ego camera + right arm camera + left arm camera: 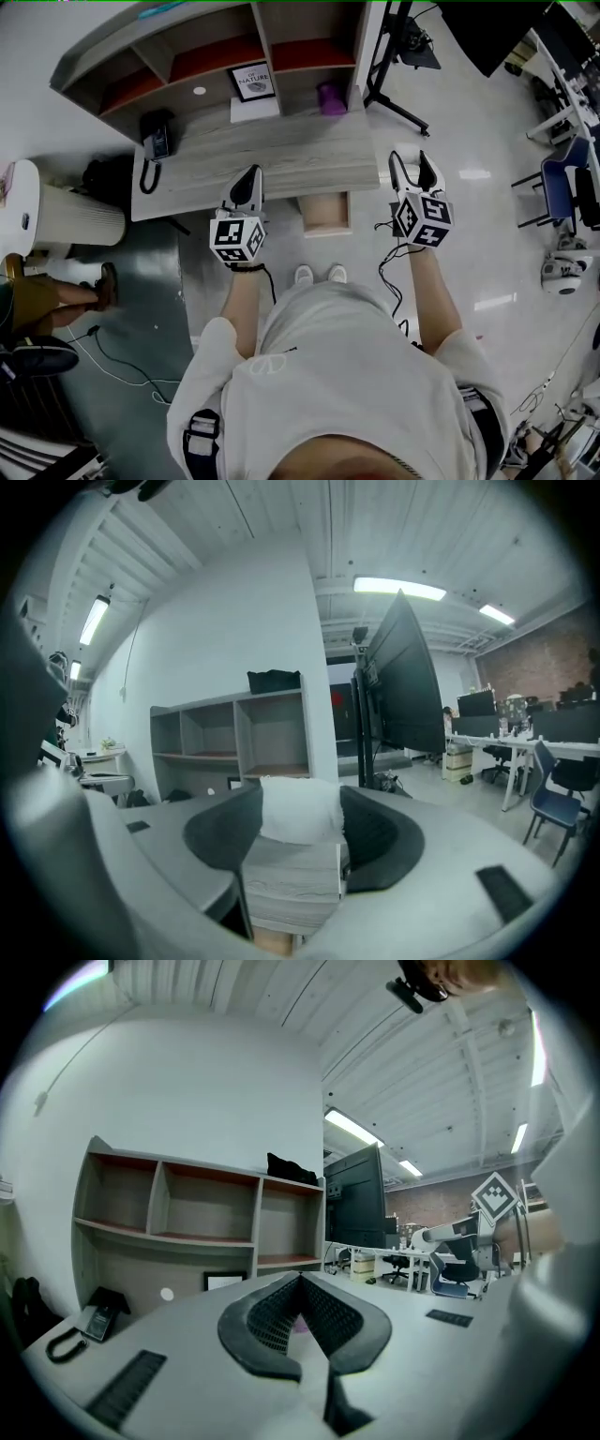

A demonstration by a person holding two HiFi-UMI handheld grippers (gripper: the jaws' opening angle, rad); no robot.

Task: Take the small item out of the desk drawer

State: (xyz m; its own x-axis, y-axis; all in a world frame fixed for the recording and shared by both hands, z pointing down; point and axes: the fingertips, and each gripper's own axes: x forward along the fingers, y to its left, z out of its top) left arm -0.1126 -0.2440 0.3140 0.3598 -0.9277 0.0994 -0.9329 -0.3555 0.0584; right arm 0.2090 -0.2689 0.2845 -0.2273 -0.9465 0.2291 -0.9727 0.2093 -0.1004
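Note:
The grey wooden desk [216, 155] has its drawer [326, 214] pulled out at the front edge, and the inside looks bare. My right gripper [415, 171] hovers off the desk's right end, above the floor. In the right gripper view its jaws [300, 827] are shut on a small white crumpled item [300, 808], with the desk top [291, 878] below. My left gripper [248, 184] hangs over the desk's front edge, left of the drawer. Its jaws [300, 1283] meet at the tips with nothing between them.
A shelf unit [216, 52] stands at the back of the desk, with a framed card [252, 82], a purple object [331, 97] and a black telephone [155, 139]. A white cylinder [66, 217] stands left, a monitor stand [394, 66] and blue chair [562, 178] right. Cables lie on the floor.

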